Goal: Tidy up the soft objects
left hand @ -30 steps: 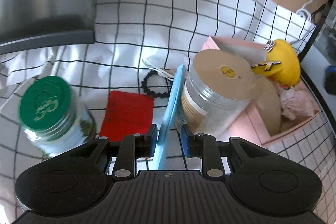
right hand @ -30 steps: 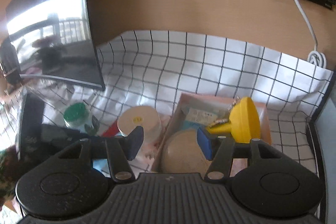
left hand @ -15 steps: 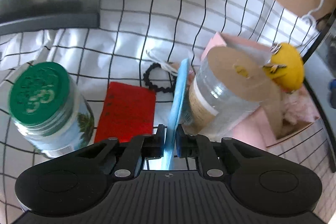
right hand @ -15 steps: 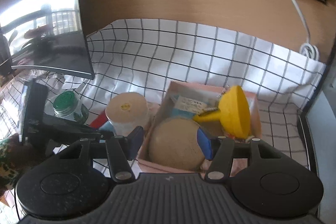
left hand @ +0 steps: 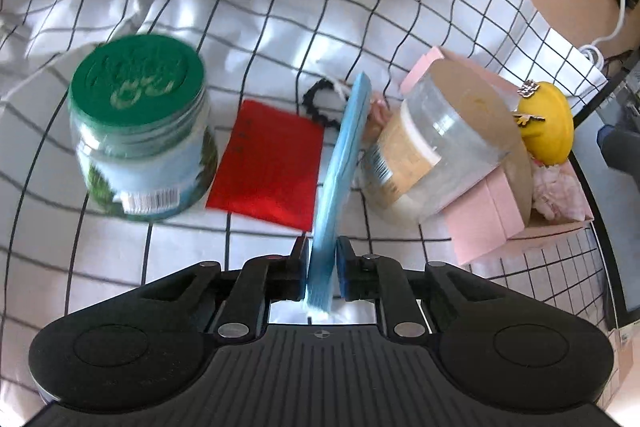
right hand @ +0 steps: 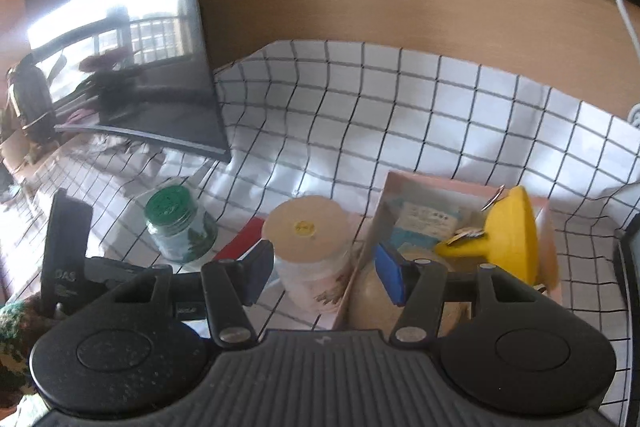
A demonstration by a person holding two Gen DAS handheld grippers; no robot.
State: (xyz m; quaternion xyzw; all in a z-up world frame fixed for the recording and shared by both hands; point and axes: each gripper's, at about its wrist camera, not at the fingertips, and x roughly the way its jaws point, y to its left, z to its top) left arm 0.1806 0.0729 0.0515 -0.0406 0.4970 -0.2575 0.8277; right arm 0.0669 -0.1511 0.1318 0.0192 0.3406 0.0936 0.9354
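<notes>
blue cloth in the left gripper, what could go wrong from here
The left gripper pinches only the near edge of the blue cloth, so it may slip out or unfold when lifted. Its far end sits close beside the clear jar, which leans on the pink box; a sideways swing could topple it.

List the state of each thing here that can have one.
left gripper: jaws shut on blue cloth
blue cloth: held on edge
right gripper: jaws open, empty
green-lidded jar: lid on, upright
clear tub: lid on
pink box: open
</notes>
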